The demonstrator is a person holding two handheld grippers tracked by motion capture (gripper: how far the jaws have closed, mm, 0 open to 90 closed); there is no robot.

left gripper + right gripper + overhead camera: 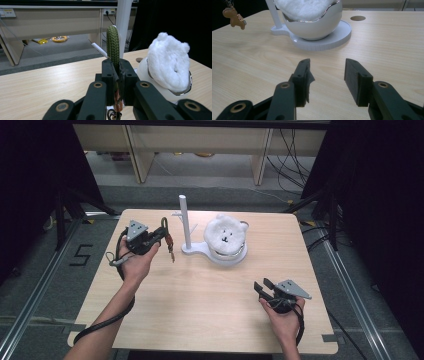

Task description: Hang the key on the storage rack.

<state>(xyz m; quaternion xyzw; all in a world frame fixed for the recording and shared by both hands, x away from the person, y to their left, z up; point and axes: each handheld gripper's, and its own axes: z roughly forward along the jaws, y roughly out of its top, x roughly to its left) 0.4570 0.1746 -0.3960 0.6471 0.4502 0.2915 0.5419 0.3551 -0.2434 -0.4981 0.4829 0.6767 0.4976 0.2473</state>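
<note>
Leftmost, left tool [159,236] clamped a green braided keychain strap [113,45], charm dangling, just left of the nearer white peg stand [184,222] and plush-filled bowl [226,251]; right tool [264,287] gaped empty over the surface [200,305].

The left tongs [117,82] are clamped on a green braided cord [113,46] that rises straight up from between the jaws. Just right of them a white fluffy toy [168,65] sits in a white bowl [160,87] on the wooden surface [45,85]. A white post [124,25] stands behind the cord.
</note>
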